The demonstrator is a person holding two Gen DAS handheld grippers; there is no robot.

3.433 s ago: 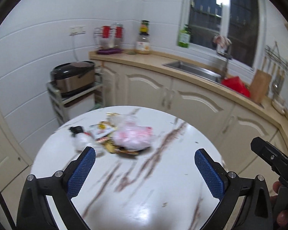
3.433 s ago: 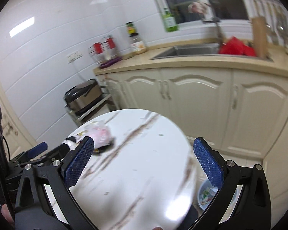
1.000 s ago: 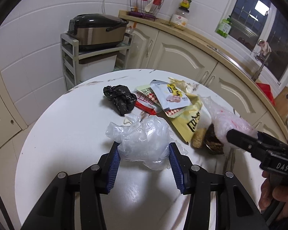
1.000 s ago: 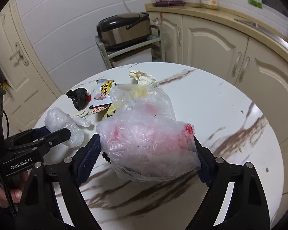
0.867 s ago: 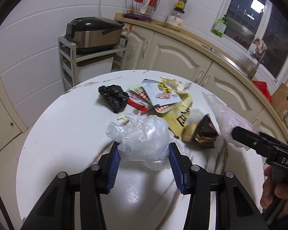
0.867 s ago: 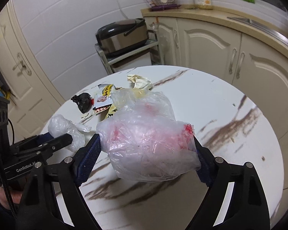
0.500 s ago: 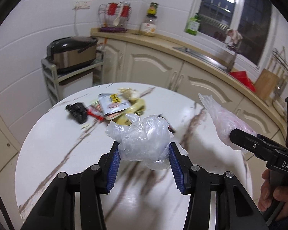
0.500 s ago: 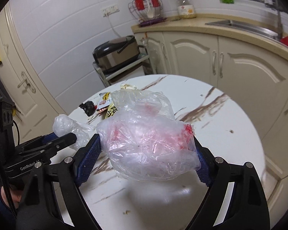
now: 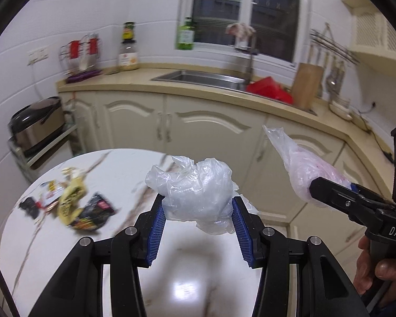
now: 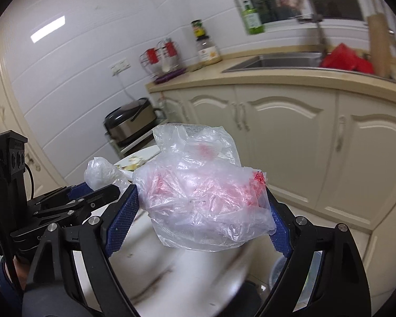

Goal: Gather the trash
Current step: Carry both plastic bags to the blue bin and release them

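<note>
- Two bags were off the table (image 9: 52,237) at this moment, one in each gripper; judged roughly the first stretch of the collection, nothing yet binned.
- Near the table's left edge lay the uncollected trash: a yellow wrapper (image 9: 70,198), a dark snack packet (image 9: 93,215) touching it, and a small black item (image 9: 29,206) just beside them at the far left. All blurred; finer detail could not be read.
- Left gripper (image 9: 199,227) was narrowed and clamped on a crumpled clear bag (image 9: 195,187), both blue pads pressed into its sides, the bag clear of the tabletop.
- Right gripper (image 10: 202,216) stood wide, but its pads bore on both ends of a bulky clear bag with red print (image 10: 206,192), so it was a grip, not an open jaw. From the left wrist view the same bag showed at the right, past the table's right edge, in front of the cabinets (image 9: 206,129).
- A pale round container (image 10: 278,272) showed low on the floor by the table's right edge; possibly the bin, could not tell.
- Left to do, as judged: drop both bags, then fetch the wrappers.
</note>
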